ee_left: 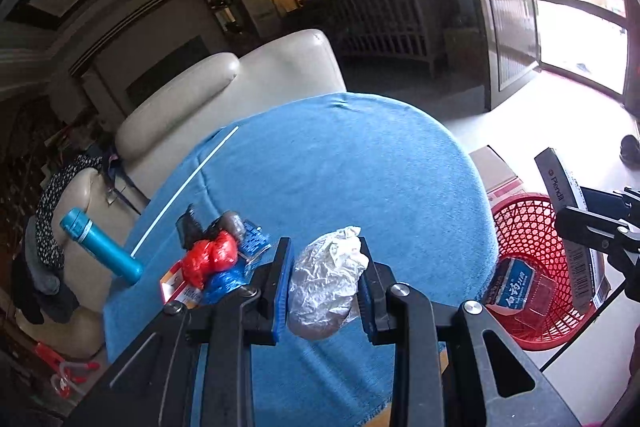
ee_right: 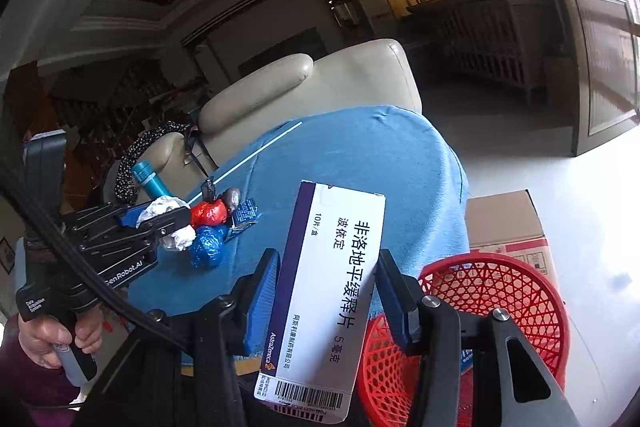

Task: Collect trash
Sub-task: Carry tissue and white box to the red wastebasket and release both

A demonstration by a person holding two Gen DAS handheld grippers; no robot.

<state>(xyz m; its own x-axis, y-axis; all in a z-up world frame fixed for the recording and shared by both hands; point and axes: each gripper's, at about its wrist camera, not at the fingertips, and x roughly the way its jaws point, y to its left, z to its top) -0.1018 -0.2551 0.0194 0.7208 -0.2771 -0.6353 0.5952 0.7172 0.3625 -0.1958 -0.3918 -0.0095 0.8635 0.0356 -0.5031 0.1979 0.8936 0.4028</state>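
A crumpled foil wad (ee_left: pixel 326 287) was clamped in the left claw (ee_left: pixel 325 281) above the table (ee_left: pixel 360 163); the right claw (ee_right: pixel 326 297) was clamped on a medicine box (ee_right: pixel 332 291). A red basket (ee_right: pixel 496 311) stood right of both, bagged trash (ee_left: pixel 210 257) left.

Black left gripper (ee_left: pixel 326 279), right gripper (ee_right: pixel 326 291): blue jaw pads, silver screws, white "GenRobot.AI" lettering, black cable.

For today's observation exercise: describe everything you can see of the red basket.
The red basket is round, of plastic openwork lattice, with a solid rim. It stands on the pale floor beside the blue-covered table, next to a cardboard box. Inside lie a blue-and-white packet and a clear plastic piece. The right gripper, holding a medicine box, is close to its rim.
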